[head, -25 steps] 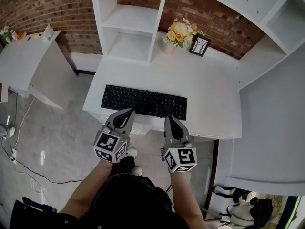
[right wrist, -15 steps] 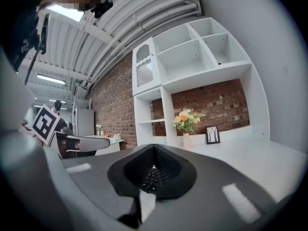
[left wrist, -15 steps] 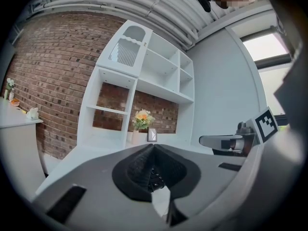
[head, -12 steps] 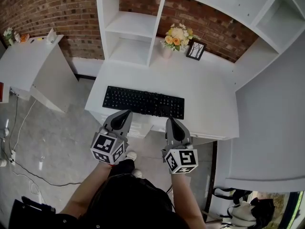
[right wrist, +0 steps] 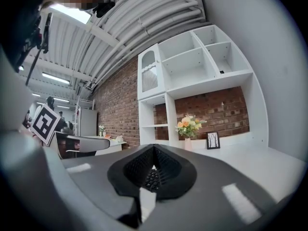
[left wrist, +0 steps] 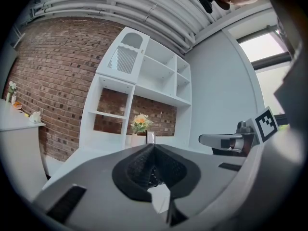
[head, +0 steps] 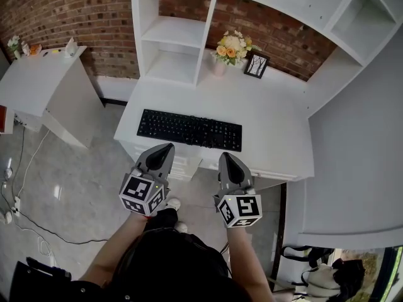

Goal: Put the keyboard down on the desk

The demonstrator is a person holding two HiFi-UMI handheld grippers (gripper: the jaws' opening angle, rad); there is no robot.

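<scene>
The black keyboard [head: 189,129] lies flat on the white desk [head: 271,124], parallel to its near edge. My left gripper [head: 167,148] hovers just short of the keyboard's front edge, left of its middle, shut and empty. The right gripper [head: 225,156] hangs by the front right part, also shut with nothing in it. In the left gripper view the closed jaws [left wrist: 153,147] hide most of the desk, and a few keys of the keyboard [left wrist: 154,177] show through the gap. The right gripper view likewise shows the keyboard [right wrist: 151,179] behind its closed jaws [right wrist: 154,147].
A vase of flowers [head: 232,46] and a small picture frame [head: 256,65] stand at the desk's back, below white shelves [head: 173,36]. A white side table [head: 38,74] is to the left. Cables [head: 12,200] lie on the floor.
Both grippers have drawn back a little from the keyboard's front edge toward the person. The keyboard has stayed where it lies on the desk.
</scene>
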